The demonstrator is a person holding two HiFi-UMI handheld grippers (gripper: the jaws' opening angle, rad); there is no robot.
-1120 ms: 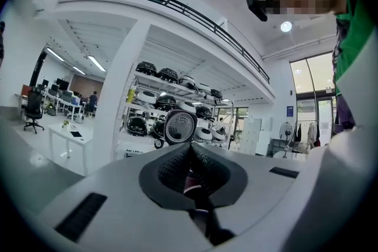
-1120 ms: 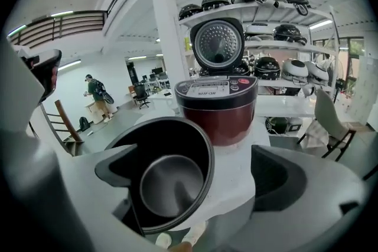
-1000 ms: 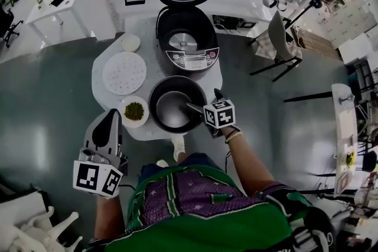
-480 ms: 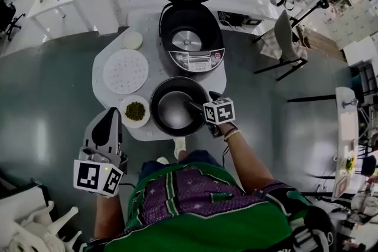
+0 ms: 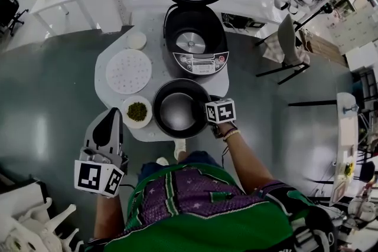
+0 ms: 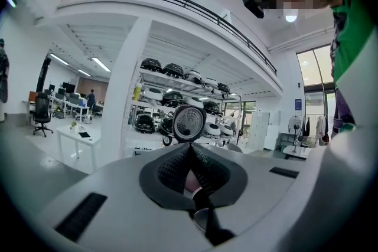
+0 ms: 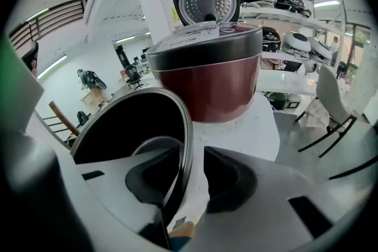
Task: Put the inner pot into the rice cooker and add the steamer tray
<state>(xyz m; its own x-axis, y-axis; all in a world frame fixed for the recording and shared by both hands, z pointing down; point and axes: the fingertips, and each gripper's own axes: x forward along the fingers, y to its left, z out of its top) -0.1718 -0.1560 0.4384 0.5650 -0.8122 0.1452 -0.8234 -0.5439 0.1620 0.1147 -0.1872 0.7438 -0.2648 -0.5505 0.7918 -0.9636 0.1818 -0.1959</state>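
Now comes the grasp: right gripper (image 7: 190,156) has just been closing, the inner pot (image 7: 127,127) rim between its jaws (outer pad seemingly not pressing yet). Next: clamp, then lift to the rice cooker (image 7: 207,68) beyond the fingertips. Left gripper (image 6: 190,153) is closed, empty.

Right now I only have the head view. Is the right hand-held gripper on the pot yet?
Observer: Not quite. In the right gripper view the right hand-held gripper straddles the rim of the pot, one jaw inside, one outside. The jaws have just been closing, but a gap still shows at the outer jaw.
Operator: Left one holding anything?
Observer: No. The left gripper view shows the left hand-held gripper with its jaws together and nothing between them.
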